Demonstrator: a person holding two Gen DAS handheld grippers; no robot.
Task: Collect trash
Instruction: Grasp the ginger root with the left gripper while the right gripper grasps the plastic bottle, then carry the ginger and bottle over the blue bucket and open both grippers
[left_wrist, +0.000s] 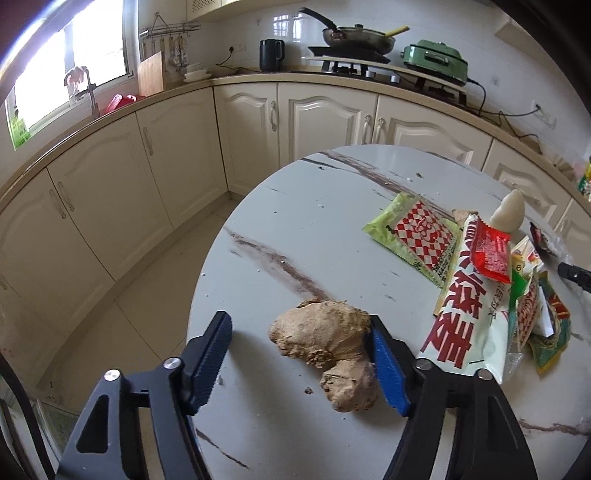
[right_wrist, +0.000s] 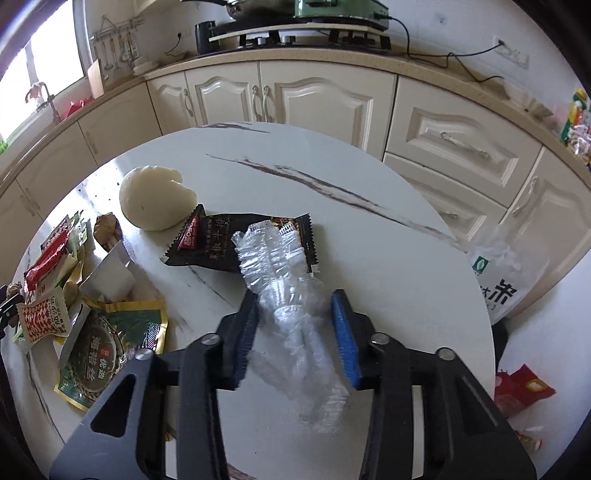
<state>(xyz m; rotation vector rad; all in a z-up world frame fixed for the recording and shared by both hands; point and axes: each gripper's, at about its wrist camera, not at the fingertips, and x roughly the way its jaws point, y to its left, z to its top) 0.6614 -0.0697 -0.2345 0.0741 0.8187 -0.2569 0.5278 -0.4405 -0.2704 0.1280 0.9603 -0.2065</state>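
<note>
In the left wrist view my left gripper (left_wrist: 301, 356) is open around a knobbly piece of ginger (left_wrist: 328, 347) lying on the round marble table (left_wrist: 295, 229); its right pad touches the ginger, the left pad stands apart. To the right lies a heap of wrappers (left_wrist: 476, 280). In the right wrist view my right gripper (right_wrist: 295, 332) is open, its fingers on either side of a crumpled clear plastic wrap (right_wrist: 291, 295) on the table. The wrap lies partly over a black snack packet (right_wrist: 229, 243). A white bun (right_wrist: 155, 197) sits behind it.
More wrappers (right_wrist: 96, 325) lie at the table's left in the right wrist view. A white bag (right_wrist: 498, 273) hangs past the table's right edge, red packets (right_wrist: 517, 391) on the floor. Cream cabinets (left_wrist: 147, 158) and a counter with stove ring the table.
</note>
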